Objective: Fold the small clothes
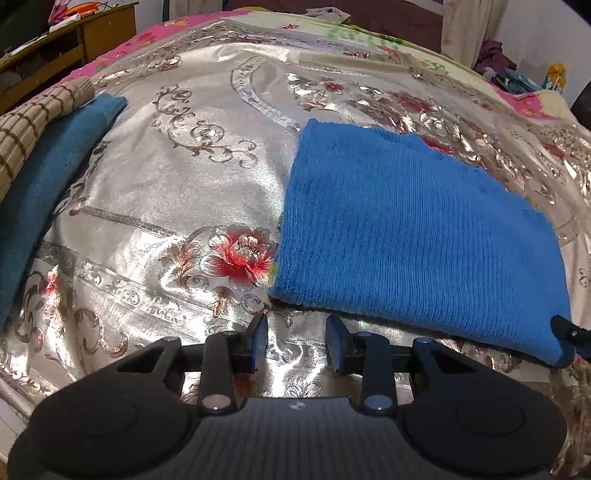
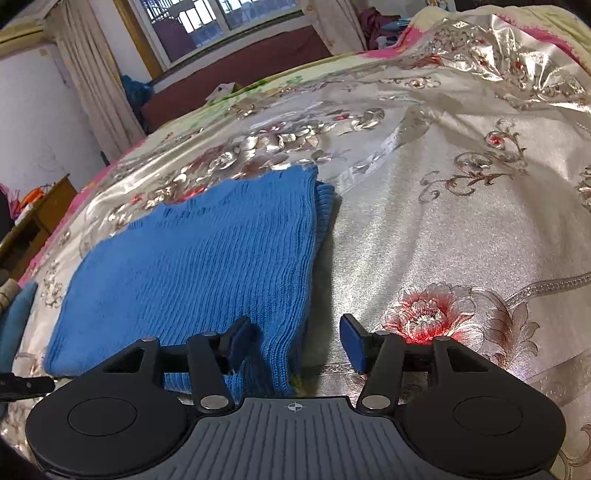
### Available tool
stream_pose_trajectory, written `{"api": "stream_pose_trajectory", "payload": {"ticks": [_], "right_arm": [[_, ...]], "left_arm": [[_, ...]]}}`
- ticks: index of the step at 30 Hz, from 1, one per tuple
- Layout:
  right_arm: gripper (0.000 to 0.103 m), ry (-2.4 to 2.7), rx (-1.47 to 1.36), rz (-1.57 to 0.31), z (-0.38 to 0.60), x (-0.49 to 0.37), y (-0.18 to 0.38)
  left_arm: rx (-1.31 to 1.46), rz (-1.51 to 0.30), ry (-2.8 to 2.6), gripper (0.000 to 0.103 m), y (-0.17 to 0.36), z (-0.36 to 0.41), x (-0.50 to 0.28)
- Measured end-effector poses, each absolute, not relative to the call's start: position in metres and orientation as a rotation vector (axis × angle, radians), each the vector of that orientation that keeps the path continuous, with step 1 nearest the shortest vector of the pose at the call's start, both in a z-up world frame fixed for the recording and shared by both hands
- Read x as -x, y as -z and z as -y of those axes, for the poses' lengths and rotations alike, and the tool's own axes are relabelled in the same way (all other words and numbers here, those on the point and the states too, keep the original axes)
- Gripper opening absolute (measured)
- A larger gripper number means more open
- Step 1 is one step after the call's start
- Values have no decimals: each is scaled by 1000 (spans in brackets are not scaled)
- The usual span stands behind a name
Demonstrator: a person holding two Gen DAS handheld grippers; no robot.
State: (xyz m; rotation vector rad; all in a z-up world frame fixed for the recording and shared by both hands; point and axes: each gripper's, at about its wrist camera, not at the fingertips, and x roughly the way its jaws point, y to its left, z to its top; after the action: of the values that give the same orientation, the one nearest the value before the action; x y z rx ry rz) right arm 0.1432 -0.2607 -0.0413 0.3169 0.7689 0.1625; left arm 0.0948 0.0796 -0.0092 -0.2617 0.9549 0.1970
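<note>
Left claw (image 1: 297,341) released, empty | right claw (image 2: 295,345) released astride blue knit (image 2: 192,266) corner | teal cloth (image 1: 40,199) left-view only

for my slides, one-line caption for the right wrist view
Open right gripper over the near corner of a folded blue knit on a floral bedspread.

A bed fills most of both views, covered by a shiny silver bedspread (image 1: 221,155) with red flower and scroll patterns; a pink floral sheet (image 1: 122,48) shows at its far edges. A wooden desk (image 1: 92,33) with cluttered items stands at the far left. A window (image 2: 221,18) with a wooden frame sits in the far wall, daylight behind it, with pale curtains (image 2: 96,85) hanging on its left. The wall (image 2: 33,122) is white and marked
</note>
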Motion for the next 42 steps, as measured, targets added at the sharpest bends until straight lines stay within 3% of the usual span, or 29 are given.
{"api": "stream_pose_trajectory", "payload": {"ticks": [8,12,23,38,42], "right_arm": [[58,-77,-320,-722,267,-133,21],[58,-77,-271,-686,257,-126,-2],[65,-428,-53,-786,107,-184,-58],[71,-448,208,-1137,-73,-294,-7],[78,-415,314,-1164,-96,-303,7]], "left_arm": [[263,-870,-141,39,-1,-84,-98],[308,-839,-123,44,3,-95,-103],[484,-801,-56,46,27,-118,-111],[532,-778,93,49,35,-126,-109],[546,-784,101,49,36,-127,-110]]}}
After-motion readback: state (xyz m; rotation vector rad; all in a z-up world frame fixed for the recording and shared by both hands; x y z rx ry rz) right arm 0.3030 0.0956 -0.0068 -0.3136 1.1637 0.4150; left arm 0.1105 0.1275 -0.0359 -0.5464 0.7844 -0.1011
